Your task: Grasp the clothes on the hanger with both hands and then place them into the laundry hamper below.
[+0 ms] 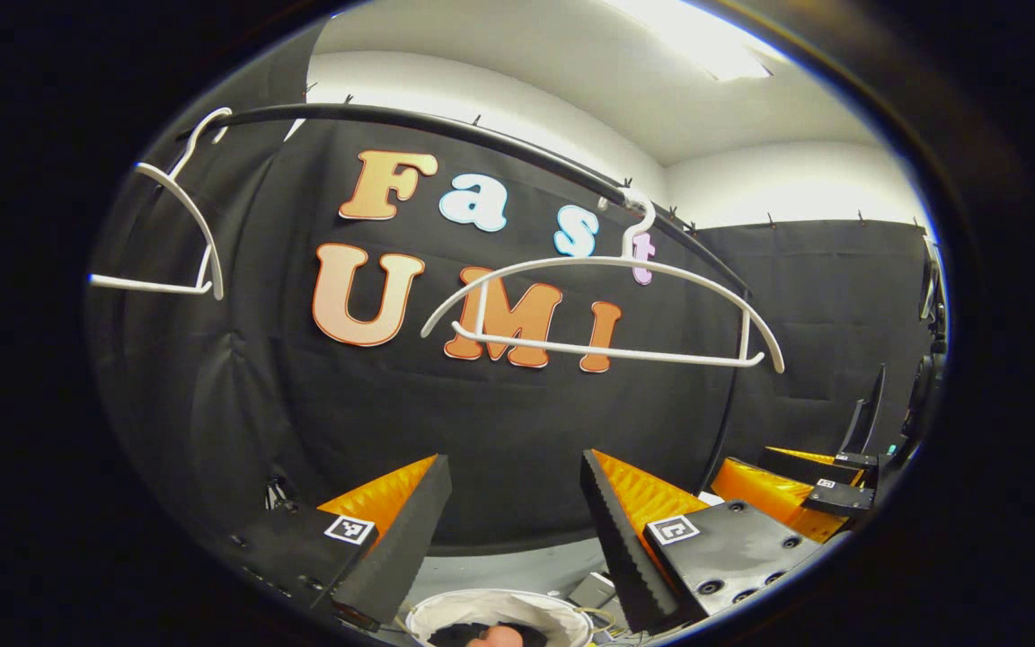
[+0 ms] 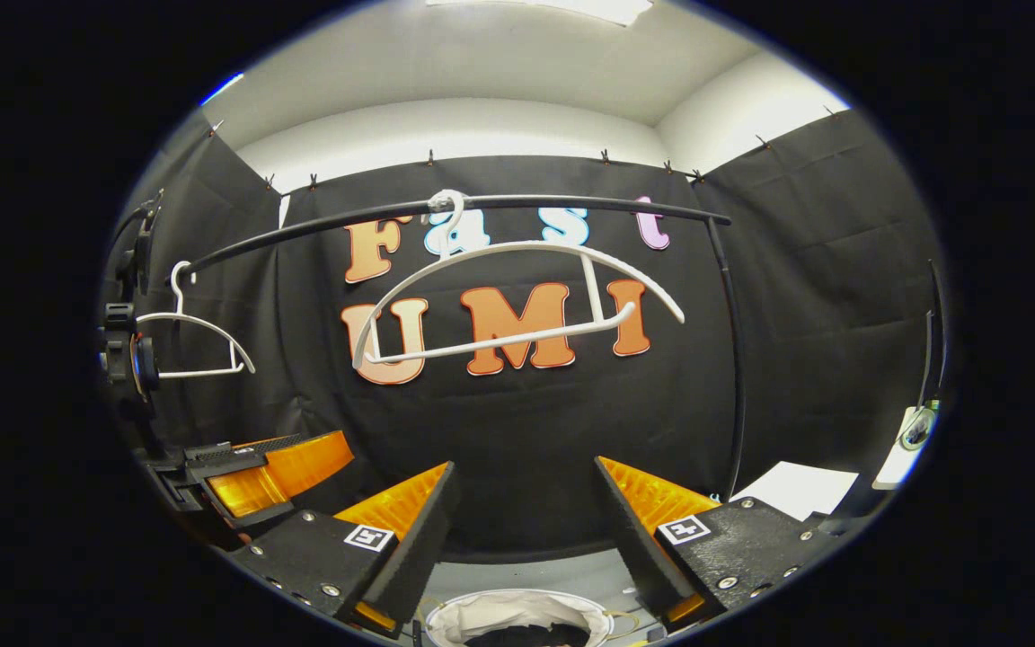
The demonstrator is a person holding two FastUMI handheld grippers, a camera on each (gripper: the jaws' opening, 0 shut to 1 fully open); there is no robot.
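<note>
Clothes lying dark down in the white laundry hamper, low between the jaws. Left gripper and right gripper both spread wide, holding nothing. White hanger bare on the black rail above.

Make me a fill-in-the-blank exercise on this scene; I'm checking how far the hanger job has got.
1. Both white hangers hang from the black ____.
2. Neither hanger carries any ____.
3. The left gripper and right gripper both have their fingers ____, holding nothing.
4. The hamper sits ____ the grippers, with dark cloth inside.

Missing words: rail; clothes; open; below
</note>
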